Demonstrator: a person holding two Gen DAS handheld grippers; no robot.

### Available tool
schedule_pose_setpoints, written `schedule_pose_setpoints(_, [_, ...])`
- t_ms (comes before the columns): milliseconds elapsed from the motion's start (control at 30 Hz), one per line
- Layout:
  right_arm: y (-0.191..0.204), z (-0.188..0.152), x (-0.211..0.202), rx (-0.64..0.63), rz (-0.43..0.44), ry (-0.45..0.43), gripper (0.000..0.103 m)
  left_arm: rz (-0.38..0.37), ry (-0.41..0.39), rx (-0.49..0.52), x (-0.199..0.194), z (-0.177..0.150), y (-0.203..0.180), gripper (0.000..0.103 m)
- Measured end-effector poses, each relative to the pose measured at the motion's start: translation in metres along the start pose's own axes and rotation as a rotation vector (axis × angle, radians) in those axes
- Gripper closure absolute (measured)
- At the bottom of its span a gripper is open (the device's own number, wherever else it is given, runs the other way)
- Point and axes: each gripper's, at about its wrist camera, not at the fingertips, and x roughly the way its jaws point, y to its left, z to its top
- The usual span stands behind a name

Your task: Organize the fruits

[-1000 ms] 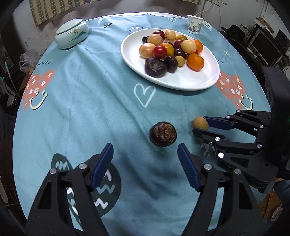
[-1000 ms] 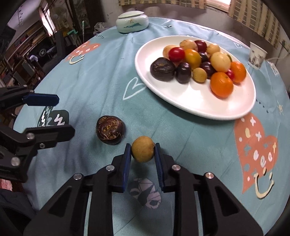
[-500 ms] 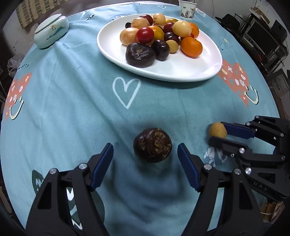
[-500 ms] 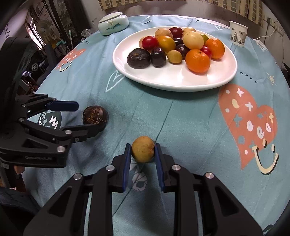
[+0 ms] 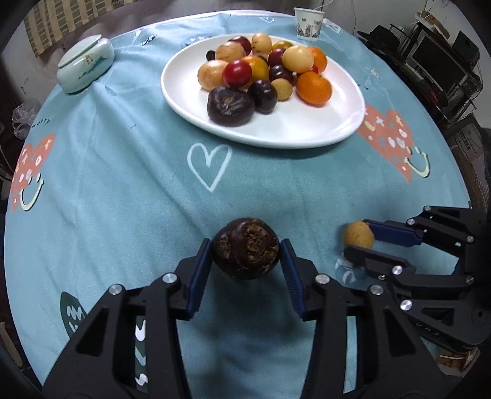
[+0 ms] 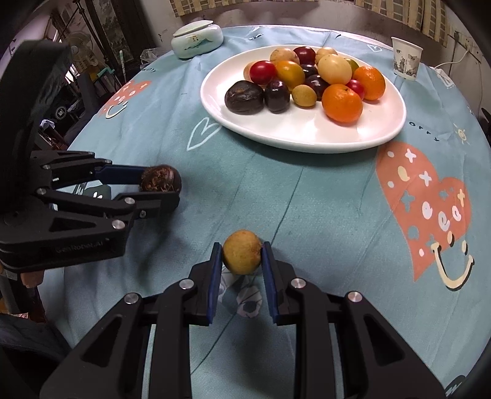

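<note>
A dark brown wrinkled fruit sits between the blue pads of my left gripper, whose jaws are closing and touch its sides; the same fruit shows at the left of the right wrist view, in the left gripper. My right gripper is shut on a small yellow fruit, seen from the side in the left wrist view, just above the teal tablecloth. A white oval plate further back carries a pile of oranges, red, yellow and dark fruits.
A pale green lidded jar stands at the far left of the round table. A paper cup stands beyond the plate. Shelves and clutter surround the table edge.
My left gripper moved forward around the dark fruit and its jaws narrowed onto it. The right gripper kept its grip on the yellow fruit.
</note>
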Motion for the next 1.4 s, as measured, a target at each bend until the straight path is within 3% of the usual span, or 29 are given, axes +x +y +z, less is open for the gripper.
schedule_pose_setpoints(500, [0.017, -0.019, -0.029, -0.002, 0.007, -0.05, 0.077, -0.011, -0.132, 0.057, -0.063, -0.009, -0.024, 0.057])
schedule_pose_setpoints(1000, [0.014, -0.02, -0.021, 0.001, 0.03, -0.031, 0.077, -0.023, -0.139, 0.054, -0.065, -0.002, -0.024, 0.057])
schedule_pose_setpoints(1200, [0.016, -0.017, -0.022, -0.004, 0.027, -0.038, 0.077, -0.035, -0.167, 0.028, -0.073, -0.002, -0.013, 0.057])
schedule_pose_setpoints(1400, [0.02, -0.017, -0.036, -0.006, 0.02, -0.069, 0.077, -0.04, -0.183, -0.036, -0.084, -0.024, 0.016, 0.057])
